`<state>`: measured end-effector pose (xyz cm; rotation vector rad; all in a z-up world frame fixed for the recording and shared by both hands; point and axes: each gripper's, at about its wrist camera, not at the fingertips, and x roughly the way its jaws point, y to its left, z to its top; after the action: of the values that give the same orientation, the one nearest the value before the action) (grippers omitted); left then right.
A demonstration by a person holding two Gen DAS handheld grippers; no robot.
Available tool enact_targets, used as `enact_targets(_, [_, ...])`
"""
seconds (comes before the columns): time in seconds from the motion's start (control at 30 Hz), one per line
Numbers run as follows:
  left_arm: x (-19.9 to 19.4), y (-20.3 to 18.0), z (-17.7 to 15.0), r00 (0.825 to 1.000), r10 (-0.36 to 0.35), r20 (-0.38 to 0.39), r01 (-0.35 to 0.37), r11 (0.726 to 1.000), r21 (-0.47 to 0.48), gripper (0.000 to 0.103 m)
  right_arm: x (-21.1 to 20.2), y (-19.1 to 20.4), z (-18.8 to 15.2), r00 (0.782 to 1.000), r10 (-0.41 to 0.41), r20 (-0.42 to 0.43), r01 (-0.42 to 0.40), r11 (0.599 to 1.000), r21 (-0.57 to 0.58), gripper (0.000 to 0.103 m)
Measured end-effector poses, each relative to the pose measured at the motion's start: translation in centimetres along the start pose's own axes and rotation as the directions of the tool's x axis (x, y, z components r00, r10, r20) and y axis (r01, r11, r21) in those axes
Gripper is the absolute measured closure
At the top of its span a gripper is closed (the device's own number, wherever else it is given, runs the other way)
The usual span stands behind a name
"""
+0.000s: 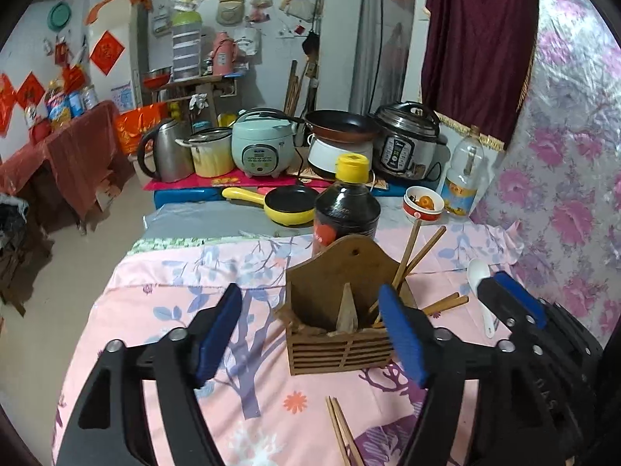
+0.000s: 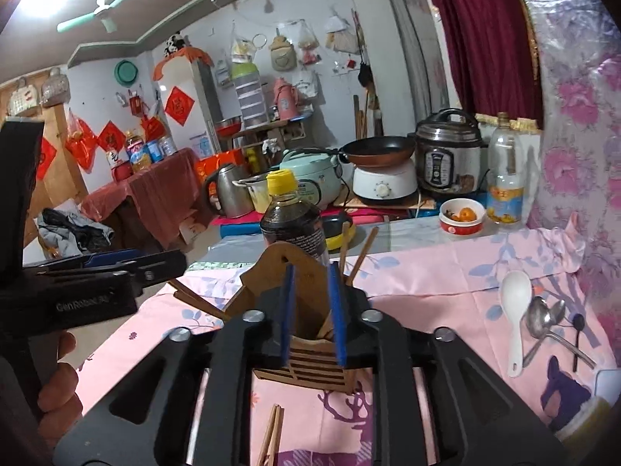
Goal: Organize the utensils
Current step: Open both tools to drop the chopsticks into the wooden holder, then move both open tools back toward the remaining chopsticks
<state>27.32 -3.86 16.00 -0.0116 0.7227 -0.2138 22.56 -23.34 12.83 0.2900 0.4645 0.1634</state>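
Step in hand: start of a pick. Nothing is held by either gripper.

Landmark is the wooden utensil holder (image 1: 341, 310), standing upright on the pink cloth of the bench (image 1: 163, 303). It already has a few chopsticks (image 1: 417, 250) leaning out of its right-hand compartment; the left-hand one looks empty apart from some scrap inside.

Still loose around the holder:
- chopstick pair (image 1: 343, 433) on the cloth just in front of it
- more chopsticks (image 1: 446, 303) lying beside its right side, touching or nearly so
- white spoon (image 2: 514, 310) further right of it, with metal spoons (image 2: 543, 320) just beyond

Left gripper (image 1: 310, 334): jaws wide open, empty, framing the holder's left part from the near side, no pad contact. Right gripper (image 2: 313, 312): jaws partly open with a narrow gap, empty, aimed at the holder from close in front. I can't tell whether its pads touch the wood.

Next move, my read: the nearest target is the front chopstick pair. That calls for pitching a gripper down, jaws across the sticks, closing on both together, then lifting and dropping them tips-down into the right-hand compartment. The holder looks light, so it may need steadying with the other gripper.
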Motion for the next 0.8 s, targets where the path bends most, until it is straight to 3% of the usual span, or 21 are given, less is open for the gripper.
enact_targets(0.07, [-0.9, 0.9, -0.8, 1.0, -0.001, 0.008, 0.001, 1.0, -0.031, 0.015, -1.0, 0.0, -0.3, 1.0, -0.002, 0.008, 0.002, 1.0, 0.008, 0.06])
enact_targets(0.13, [-1.7, 1.4, -1.5, 1.0, 0.013, 0.011, -0.013, 0.999, -0.047, 0.013, -2.0, 0.1, -0.9, 1.0, -0.013, 0.016, 0.012, 1.0, 0.01, 0.051])
enact_targets(0.43, [-5.0, 3.6, -6.9, 0.996, 0.087, -0.027, -0.089, 0.993, -0.079, 0.012, -6.9, 1.7, -4.1, 1.0, -0.011, 0.004, 0.011, 1.0, -0.01, 0.032])
enact_targets(0.57, [-6.2, 4.3, -9.4, 0.995, 0.083, -0.053, -0.087, 0.991, -0.098, 0.011, -10.3, 2.4, -5.5, 1.0, -0.009, 0.026, 0.01, 1.0, -0.028, 0.02])
enact_targets(0.8, [-6.2, 5.0, -15.9, 0.988, 0.062, -0.138, -0.079, 0.99, -0.119, 0.009, -13.6, 3.1, -9.6, 1.0, 0.002, 0.024, 0.0, 0.998, -0.069, 0.011])
